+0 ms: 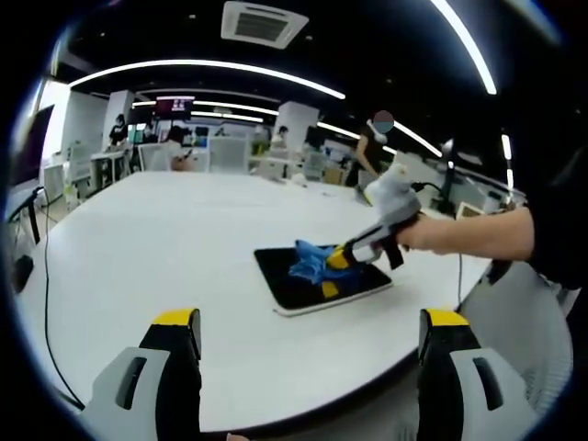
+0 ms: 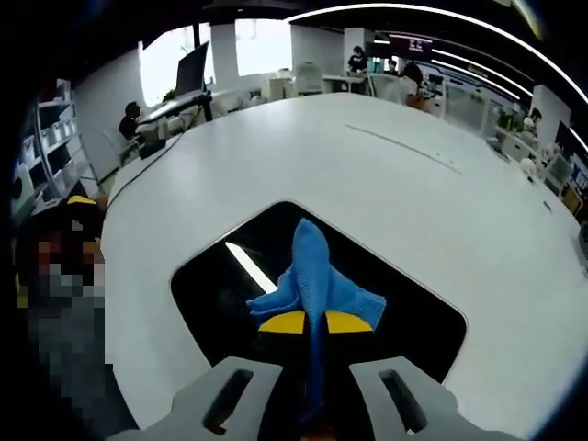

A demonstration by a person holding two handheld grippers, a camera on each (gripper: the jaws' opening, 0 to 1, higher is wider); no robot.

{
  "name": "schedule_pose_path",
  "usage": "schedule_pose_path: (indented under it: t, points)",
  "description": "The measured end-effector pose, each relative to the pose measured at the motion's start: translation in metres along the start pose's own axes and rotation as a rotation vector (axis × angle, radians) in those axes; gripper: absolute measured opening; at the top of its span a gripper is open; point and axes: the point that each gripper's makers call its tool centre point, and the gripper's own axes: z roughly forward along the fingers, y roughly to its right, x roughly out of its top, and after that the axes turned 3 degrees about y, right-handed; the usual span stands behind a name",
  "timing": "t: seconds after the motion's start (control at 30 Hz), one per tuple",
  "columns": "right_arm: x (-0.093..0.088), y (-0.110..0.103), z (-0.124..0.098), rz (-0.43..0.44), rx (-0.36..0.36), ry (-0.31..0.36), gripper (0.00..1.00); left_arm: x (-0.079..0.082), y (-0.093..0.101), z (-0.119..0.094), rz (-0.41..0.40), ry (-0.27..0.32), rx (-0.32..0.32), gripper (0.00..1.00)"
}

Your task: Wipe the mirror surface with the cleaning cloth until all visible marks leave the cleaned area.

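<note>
A dark rectangular mirror (image 1: 317, 287) (image 2: 220, 276) with a white edge lies flat on the white table. A blue cleaning cloth (image 1: 308, 260) (image 2: 317, 280) rests on its surface. My right gripper (image 1: 338, 261) (image 2: 310, 323) is shut on the cloth and presses it down onto the mirror; a hand holds it from the right in the left gripper view. My left gripper (image 1: 310, 323) stands open over the table's near edge, well short of the mirror, with nothing between its yellow-tipped fingers (image 1: 175, 322). A bright ceiling light streak reflects in the mirror in the right gripper view.
The large white table (image 1: 165, 230) (image 2: 367, 165) stretches away around the mirror. Cables (image 1: 46, 303) hang off its left edge. Desks, monitors, chairs and several people stand in the office beyond. A person sits at the left in the right gripper view.
</note>
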Motion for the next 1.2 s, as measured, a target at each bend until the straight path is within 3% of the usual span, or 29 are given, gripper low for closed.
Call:
schedule_pose_path:
  t: [0.77, 1.2]
  points:
    - [-0.021, 0.03, -0.021, 0.023, -0.051, -0.023, 0.0, 0.001, 0.002, -0.001, 0.006, 0.002, -0.008, 0.99]
    - [-0.034, 0.048, -0.034, 0.091, -0.09, -0.011, 0.0, 0.0, 0.002, -0.001, 0.009, -0.002, -0.006, 0.99]
